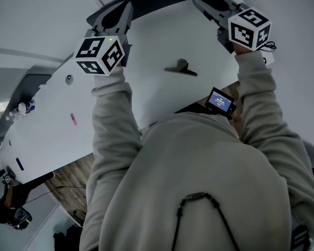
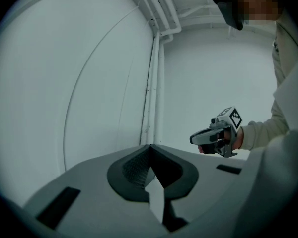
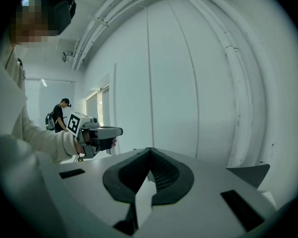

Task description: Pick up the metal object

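Note:
The metal object (image 1: pixel 181 67), a dark grey clip-like piece, lies on the white table (image 1: pixel 146 41) between my two arms. Both grippers are held up above the table, pointing away from it at a white wall. My left gripper (image 1: pixel 126 5) is shut and holds nothing; in its own view the jaws meet in a point (image 2: pixel 150 148). My right gripper (image 1: pixel 196 0) is shut and empty as well, its jaws closed together (image 3: pixel 150 150). Each gripper view shows the other gripper, the right gripper (image 2: pixel 192 140) and the left gripper (image 3: pixel 120 131). Neither gripper view shows the metal object.
A small device with a lit screen (image 1: pixel 220 101) sits near the table's near edge by my chest. On the table's left part lie a pink item (image 1: pixel 73 120), a small round thing (image 1: pixel 69 78) and small bottles (image 1: pixel 22 109). Another person (image 3: pixel 59 115) stands far off.

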Action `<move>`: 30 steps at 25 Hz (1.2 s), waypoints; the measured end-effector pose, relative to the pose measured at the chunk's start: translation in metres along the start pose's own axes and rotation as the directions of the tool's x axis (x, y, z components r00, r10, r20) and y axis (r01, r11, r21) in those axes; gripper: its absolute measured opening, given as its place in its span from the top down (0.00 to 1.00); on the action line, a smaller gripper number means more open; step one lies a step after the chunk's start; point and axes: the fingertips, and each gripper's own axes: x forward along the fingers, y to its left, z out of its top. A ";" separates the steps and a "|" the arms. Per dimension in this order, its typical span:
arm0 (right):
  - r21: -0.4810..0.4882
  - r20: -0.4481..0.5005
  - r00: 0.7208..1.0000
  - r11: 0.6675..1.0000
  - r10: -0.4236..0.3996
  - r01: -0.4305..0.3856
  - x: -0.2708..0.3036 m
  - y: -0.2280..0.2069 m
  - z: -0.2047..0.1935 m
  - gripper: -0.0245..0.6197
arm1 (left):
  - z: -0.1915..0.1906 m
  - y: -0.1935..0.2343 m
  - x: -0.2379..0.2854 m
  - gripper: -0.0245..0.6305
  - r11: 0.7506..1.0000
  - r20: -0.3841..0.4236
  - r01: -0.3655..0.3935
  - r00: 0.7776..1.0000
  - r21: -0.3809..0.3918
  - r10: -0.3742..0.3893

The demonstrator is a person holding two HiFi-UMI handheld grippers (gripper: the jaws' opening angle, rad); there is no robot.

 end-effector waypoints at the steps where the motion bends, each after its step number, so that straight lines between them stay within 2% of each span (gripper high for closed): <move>1: -0.002 0.002 1.000 1.000 0.008 -0.008 -0.001 0.002 0.001 0.93 | 0.000 -0.003 -0.001 0.96 1.000 -0.004 0.001 1.000 0.003 -0.001; 8: -0.002 0.029 0.999 0.999 0.040 -0.040 -0.001 0.004 0.002 0.93 | 0.006 -0.015 -0.003 0.96 1.000 -0.008 0.001 1.000 0.028 0.000; 12: 0.022 0.020 0.999 0.999 0.036 -0.036 0.002 -0.002 -0.006 0.93 | -0.008 -0.018 0.004 0.96 1.000 -0.046 0.006 0.999 -0.003 -0.007; 17: 0.027 0.002 0.998 0.998 0.059 -0.059 0.002 0.002 -0.004 0.93 | -0.008 -0.022 0.000 0.96 1.000 -0.065 0.005 0.998 -0.023 -0.006; 23: 0.044 -0.019 0.996 0.996 0.082 -0.081 0.019 -0.012 -0.024 0.93 | -0.028 -0.010 0.010 0.96 1.000 -0.092 -0.008 0.996 -0.028 0.006; 26: 0.060 -0.046 0.995 0.994 0.091 -0.088 0.038 -0.015 -0.029 0.93 | -0.036 0.008 0.014 0.96 0.998 -0.109 -0.019 0.994 -0.054 0.013; 30: 0.083 -0.092 0.992 0.993 0.090 -0.083 0.049 -0.025 -0.057 0.93 | -0.062 0.017 0.019 0.96 0.995 -0.131 -0.032 0.991 -0.090 0.020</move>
